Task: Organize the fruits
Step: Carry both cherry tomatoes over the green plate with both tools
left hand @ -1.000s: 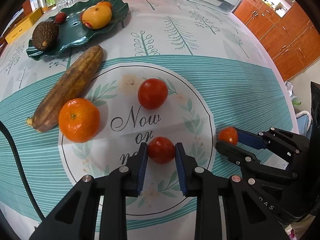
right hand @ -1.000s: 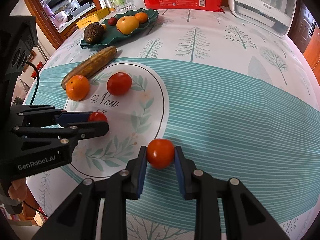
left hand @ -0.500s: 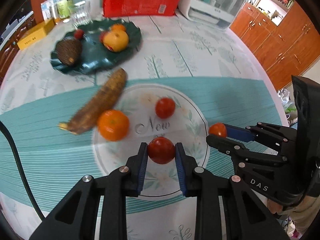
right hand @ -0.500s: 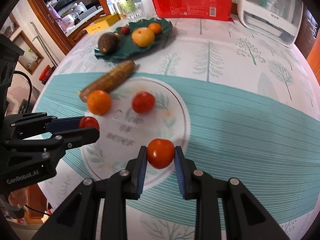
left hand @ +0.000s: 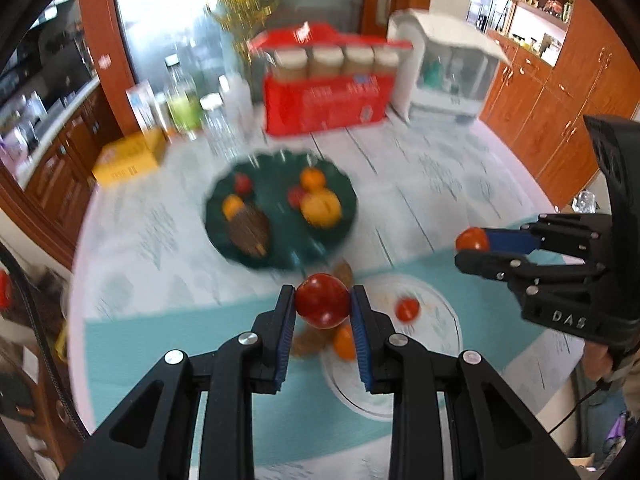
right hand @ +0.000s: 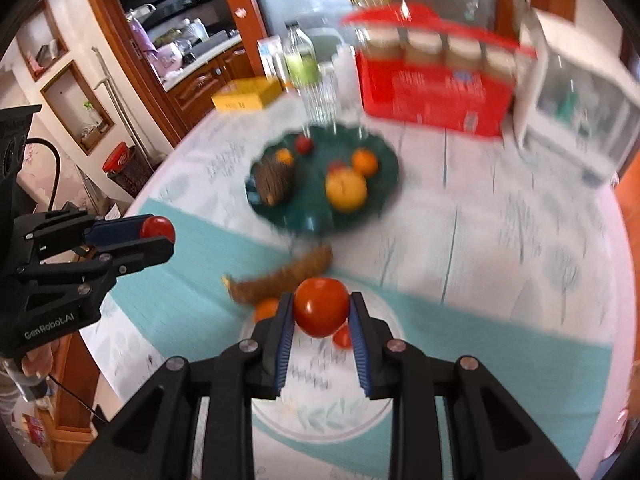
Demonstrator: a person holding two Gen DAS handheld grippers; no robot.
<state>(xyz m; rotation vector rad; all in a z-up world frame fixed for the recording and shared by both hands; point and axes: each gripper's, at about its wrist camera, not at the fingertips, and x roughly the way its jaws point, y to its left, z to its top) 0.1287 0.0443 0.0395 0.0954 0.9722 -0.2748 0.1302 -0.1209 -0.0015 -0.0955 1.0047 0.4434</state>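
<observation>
gripping one tomato [left hand: 322,306] each [right hand: 321,306], left gripper [left hand: 322,312] and right gripper [right hand: 321,312] are hovering above the green plate [right hand: 384,168] (blurred).

Glossy smooth tomato [left hand: 322,306] between matt black plastic fingers [left hand: 280,332]; beyond it, a glazed dark-green plate [left hand: 280,258] and wooden cabinets [left hand: 560,120].

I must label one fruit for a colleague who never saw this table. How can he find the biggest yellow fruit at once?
Find the red box at the table's far edge; before it lies a dark green plate. The yellow fruit sits on its near right part, larger and paler than the small orange one beside it.
</observation>
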